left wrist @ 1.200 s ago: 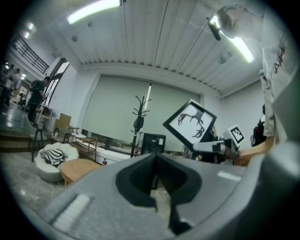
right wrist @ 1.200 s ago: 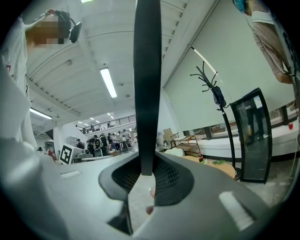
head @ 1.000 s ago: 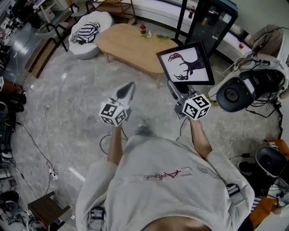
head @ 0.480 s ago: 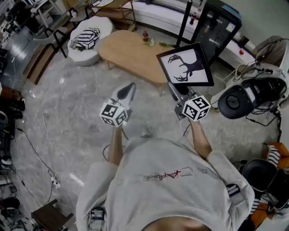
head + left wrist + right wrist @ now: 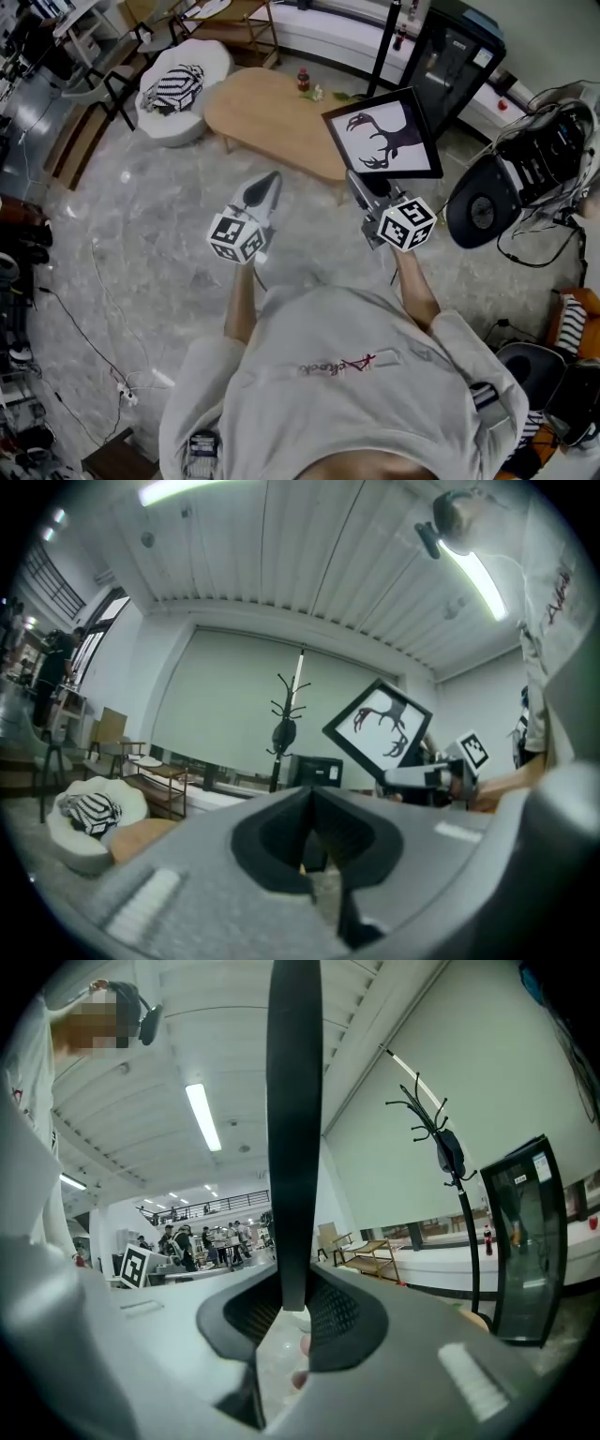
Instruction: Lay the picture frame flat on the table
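A black picture frame (image 5: 383, 134) with a dark antler print on white is held up in the air, tilted, above the floor. My right gripper (image 5: 363, 187) is shut on its lower edge; in the right gripper view the frame (image 5: 293, 1129) shows edge-on as a black bar rising from between the jaws. The left gripper (image 5: 267, 186) is held level beside it, shut with nothing in it. From the left gripper view the frame (image 5: 379, 731) hangs at the right. The oval wooden table (image 5: 265, 108) stands ahead, beyond both grippers.
A white cushion seat with a striped pillow (image 5: 180, 82) stands left of the table. A small bottle (image 5: 303, 80) sits on the table's far edge. A black cabinet (image 5: 450, 52) and coat stand (image 5: 442, 1152) are beyond. Round black equipment (image 5: 487, 202) and cables lie at the right.
The person has moved a little closer to the table; the view has shifted slightly. Both grippers and the frame keep the same pose.
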Demonstrator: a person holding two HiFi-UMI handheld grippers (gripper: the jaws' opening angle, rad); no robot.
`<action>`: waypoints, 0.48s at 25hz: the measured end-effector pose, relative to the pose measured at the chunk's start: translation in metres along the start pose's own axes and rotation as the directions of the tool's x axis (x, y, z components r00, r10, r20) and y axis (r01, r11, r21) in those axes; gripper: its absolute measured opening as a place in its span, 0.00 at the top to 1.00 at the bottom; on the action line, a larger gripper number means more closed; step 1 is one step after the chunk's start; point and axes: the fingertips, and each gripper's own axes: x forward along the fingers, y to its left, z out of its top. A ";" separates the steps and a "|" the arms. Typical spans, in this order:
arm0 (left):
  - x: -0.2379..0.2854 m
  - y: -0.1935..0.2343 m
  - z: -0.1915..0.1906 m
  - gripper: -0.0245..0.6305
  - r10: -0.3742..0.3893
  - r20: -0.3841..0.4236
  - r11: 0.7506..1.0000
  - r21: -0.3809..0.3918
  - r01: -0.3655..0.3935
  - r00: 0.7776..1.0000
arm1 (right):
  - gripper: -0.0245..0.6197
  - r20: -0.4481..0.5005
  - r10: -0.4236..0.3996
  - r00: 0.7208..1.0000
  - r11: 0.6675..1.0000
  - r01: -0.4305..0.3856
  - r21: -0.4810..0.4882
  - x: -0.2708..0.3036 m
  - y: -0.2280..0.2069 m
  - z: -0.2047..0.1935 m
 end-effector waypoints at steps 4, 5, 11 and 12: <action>0.008 0.021 0.000 0.96 -0.016 -0.007 1.000 -0.004 0.016 1.000 | 0.85 0.006 -0.013 1.000 1.000 0.013 -0.001 0.021 -0.006 0.001; 0.009 0.024 0.000 0.96 -0.020 -0.007 1.000 -0.004 0.020 1.000 | 0.85 0.008 -0.017 1.000 1.000 0.017 0.000 0.024 -0.006 0.001; 0.011 0.038 -0.002 0.96 -0.040 -0.012 0.999 -0.011 0.040 0.999 | 0.85 0.011 -0.043 0.999 0.999 0.043 0.013 0.036 -0.007 -0.005; 0.011 0.039 -0.004 0.96 -0.041 -0.015 0.999 -0.015 0.041 0.999 | 0.85 0.009 -0.047 0.999 0.999 0.047 0.016 0.037 -0.008 -0.006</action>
